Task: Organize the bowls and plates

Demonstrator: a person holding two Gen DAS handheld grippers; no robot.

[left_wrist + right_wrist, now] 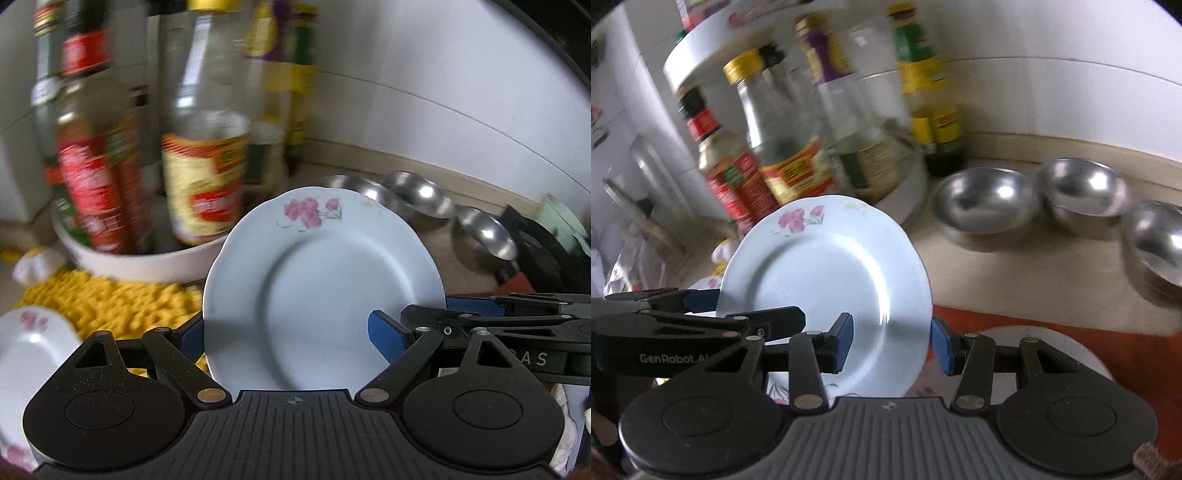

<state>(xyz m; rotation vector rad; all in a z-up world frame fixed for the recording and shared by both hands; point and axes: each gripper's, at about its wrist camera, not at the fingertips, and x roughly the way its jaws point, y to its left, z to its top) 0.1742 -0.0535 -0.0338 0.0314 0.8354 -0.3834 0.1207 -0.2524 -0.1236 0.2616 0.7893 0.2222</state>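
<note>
A pale blue plate (321,280) with pink flowers on its rim stands tilted up off the counter, held from both sides. My left gripper (288,338) is shut on it: one blue pad (192,336) sits at its left rim and the other lies on its face. My right gripper (892,343) is shut on the same plate (827,266), one pad on the face and one at the right rim. Each gripper shows in the other's view. A second floral plate (29,350) lies low at the left. Three steel bowls (986,203) stand in a row behind.
A white turntable tray (129,262) crowded with sauce bottles (790,155) stands close behind the plate on a yellow knitted mat (110,302). A red mat (1034,325) lies at the right. White tiled walls close off the back corner.
</note>
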